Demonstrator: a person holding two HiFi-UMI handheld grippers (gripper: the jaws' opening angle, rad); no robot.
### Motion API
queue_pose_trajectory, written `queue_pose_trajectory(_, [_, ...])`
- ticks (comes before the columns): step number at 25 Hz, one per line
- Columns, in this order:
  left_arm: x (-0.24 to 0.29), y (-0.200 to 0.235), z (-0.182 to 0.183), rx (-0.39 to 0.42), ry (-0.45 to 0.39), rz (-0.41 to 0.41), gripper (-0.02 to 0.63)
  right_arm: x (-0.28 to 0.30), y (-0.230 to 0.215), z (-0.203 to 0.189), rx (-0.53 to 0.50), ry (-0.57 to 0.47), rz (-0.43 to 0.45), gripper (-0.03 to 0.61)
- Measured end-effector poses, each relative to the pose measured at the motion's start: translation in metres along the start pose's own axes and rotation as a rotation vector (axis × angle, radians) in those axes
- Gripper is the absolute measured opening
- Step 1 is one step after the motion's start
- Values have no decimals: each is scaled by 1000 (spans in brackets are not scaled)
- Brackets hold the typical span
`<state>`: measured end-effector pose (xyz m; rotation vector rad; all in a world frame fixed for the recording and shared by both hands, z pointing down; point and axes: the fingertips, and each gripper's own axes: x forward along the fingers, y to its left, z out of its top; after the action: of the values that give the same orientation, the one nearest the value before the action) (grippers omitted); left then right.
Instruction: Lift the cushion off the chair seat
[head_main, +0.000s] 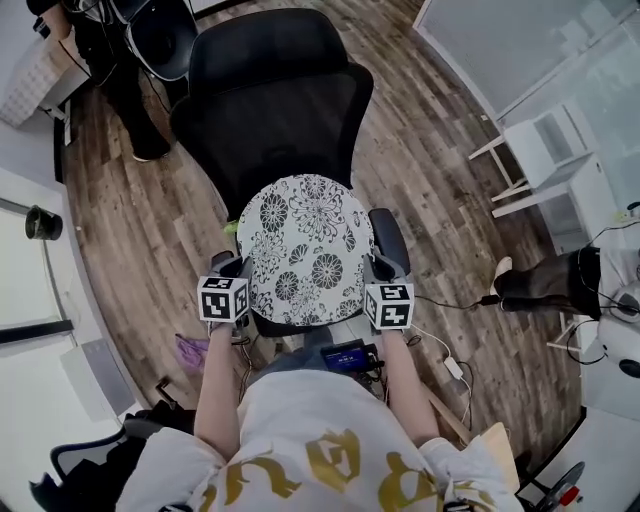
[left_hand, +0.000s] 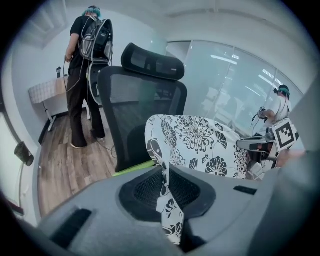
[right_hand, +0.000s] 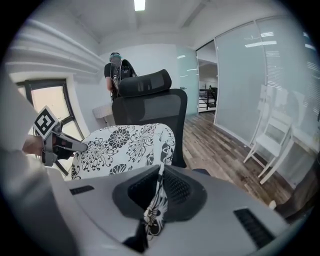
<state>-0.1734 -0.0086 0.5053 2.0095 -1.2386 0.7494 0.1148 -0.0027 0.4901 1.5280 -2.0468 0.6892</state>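
A round white cushion (head_main: 303, 245) with black flowers hangs above the seat of a black mesh office chair (head_main: 272, 100), held between both grippers. My left gripper (head_main: 232, 272) is shut on the cushion's left edge; its own view shows a fold of the cushion (left_hand: 200, 142) pinched between the jaws. My right gripper (head_main: 377, 270) is shut on the right edge, where the same fabric (right_hand: 125, 147) is clamped. The chair's backrest (left_hand: 135, 105) and headrest (right_hand: 144, 82) stand behind the cushion.
A person in black (left_hand: 89, 75) stands behind the chair at the far left. A white folding chair (head_main: 540, 160) stands by the glass wall at right. Cables and a plug (head_main: 450, 365) lie on the wood floor near my right side. Another person's legs (head_main: 545, 280) show at right.
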Motion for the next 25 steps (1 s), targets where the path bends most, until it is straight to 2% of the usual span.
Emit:
queue_pose_trajectory(6, [-25, -11, 16, -3, -49, -15, 33, -24, 2, 24, -32, -59, -20, 21])
queue_pose_trajectory(14, [-49, -12, 46, 15, -115, -12, 33, -44, -4, 43, 18, -140, -40, 21])
queue_pose_trajectory(18, [-55, -7, 43, 10, -107, 0, 32, -51, -7, 44, -24, -136, -75, 21])
queue_pose_trajectory(25, [-60, 4, 32, -23, -115, 17, 34, -59, -16, 38, -21, -131, -96, 21])
